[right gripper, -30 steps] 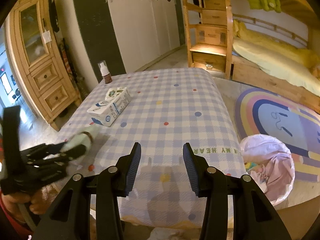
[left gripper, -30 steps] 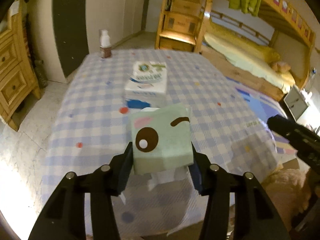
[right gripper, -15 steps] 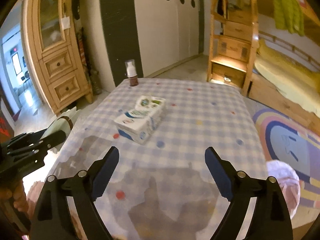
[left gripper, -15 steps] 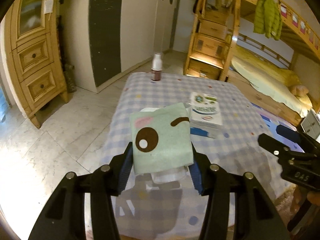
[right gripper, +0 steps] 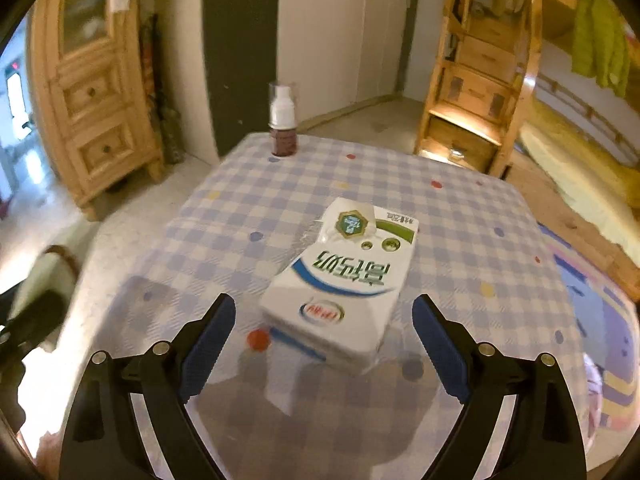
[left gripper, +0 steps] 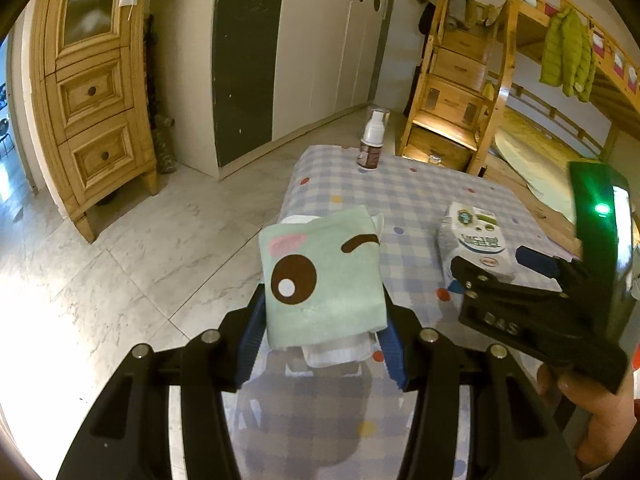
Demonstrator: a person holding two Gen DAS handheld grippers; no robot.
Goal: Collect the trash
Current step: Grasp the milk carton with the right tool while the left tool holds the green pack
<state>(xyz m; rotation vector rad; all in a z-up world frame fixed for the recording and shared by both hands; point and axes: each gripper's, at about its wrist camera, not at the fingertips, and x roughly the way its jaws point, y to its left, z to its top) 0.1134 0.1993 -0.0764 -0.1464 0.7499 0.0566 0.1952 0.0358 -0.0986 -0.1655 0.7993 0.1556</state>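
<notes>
My left gripper (left gripper: pixel 322 344) is shut on a pale green tissue pack (left gripper: pixel 320 276) with a cartoon eye, held above the near left edge of the checked table (left gripper: pixel 400 192). A white milk carton pack (right gripper: pixel 344 280) lies on the table (right gripper: pixel 240 208); in the left wrist view it (left gripper: pixel 476 244) sits to the right. My right gripper (right gripper: pixel 324 344) is open wide, its fingers on either side of the pack's near end, just short of it. It shows in the left wrist view (left gripper: pixel 532 300) at the right.
A small brown spray bottle (right gripper: pixel 283 120) stands at the table's far left corner. A wooden cabinet (left gripper: pixel 92 80) stands at the left, wooden stairs (left gripper: pixel 452 92) and a bunk bed behind. Marble floor (left gripper: pixel 120 260) lies left of the table.
My right gripper has opened wide and moved in to the milk carton pack. My left gripper has swung left with the tissue pack still in it.
</notes>
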